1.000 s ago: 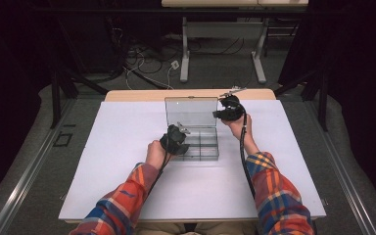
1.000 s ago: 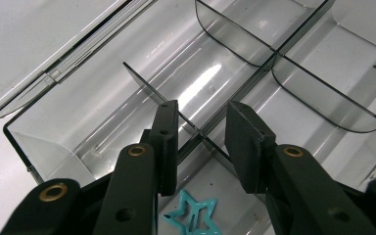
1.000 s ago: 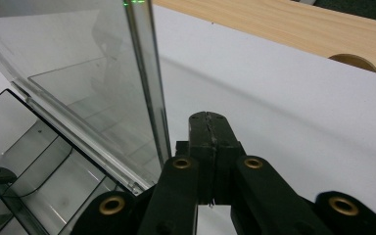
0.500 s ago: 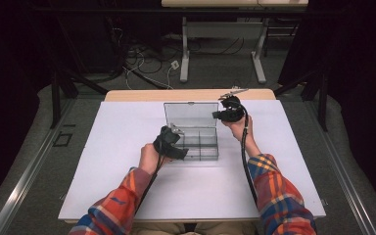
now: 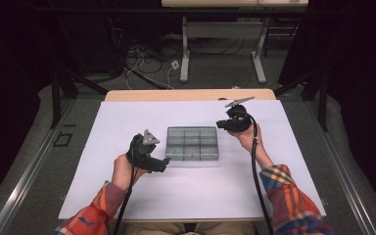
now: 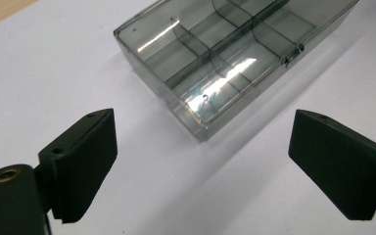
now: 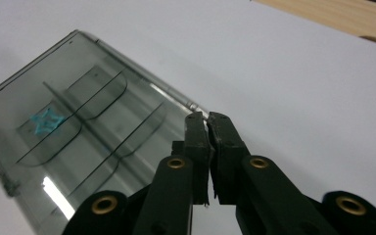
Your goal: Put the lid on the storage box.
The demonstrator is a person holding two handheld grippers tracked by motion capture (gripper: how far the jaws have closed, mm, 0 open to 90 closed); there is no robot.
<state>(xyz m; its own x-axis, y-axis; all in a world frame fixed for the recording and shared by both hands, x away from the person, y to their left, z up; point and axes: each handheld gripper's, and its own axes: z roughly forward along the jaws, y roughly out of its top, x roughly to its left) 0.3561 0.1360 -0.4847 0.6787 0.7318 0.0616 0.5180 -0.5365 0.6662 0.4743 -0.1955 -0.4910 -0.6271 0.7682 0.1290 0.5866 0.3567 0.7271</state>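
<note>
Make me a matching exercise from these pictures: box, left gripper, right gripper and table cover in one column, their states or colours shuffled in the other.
1 box
2 left gripper
3 right gripper
4 table cover

a white
b jaws together, nothing between them
c clear grey, lid down, divided inside
d jaws wide apart, nothing between them

Pairs: 1-c, 2-d, 3-b, 4-a

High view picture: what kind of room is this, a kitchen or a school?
Neither, most likely a lab or workshop set up for recording. A white table stands amid dark curtains, loose cables trail over the floor, and each hand holds a cabled gripper beside a clear compartment box.
</note>
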